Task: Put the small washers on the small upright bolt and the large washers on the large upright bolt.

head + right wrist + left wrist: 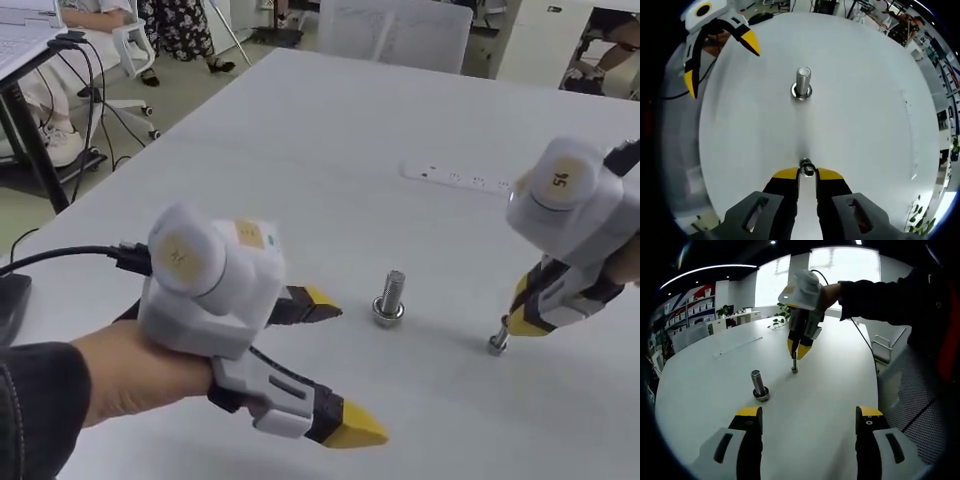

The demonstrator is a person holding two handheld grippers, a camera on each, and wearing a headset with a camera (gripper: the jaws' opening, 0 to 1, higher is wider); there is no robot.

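Head view, your left gripper [345, 365] wide open above the white desk [330, 170], large bolt [390, 297] upright just beyond its tips, your right gripper [520, 322] nearly closed at the top of the small bolt [497, 340], can't tell whether it pinches anything.

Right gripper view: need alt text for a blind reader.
The right claw, yellow-tipped jaws nearly closed, meets the top of a small upright steel bolt on a white tabletop. Beyond stands a large upright steel bolt with a ring at its base; the open left claw hovers at upper left.
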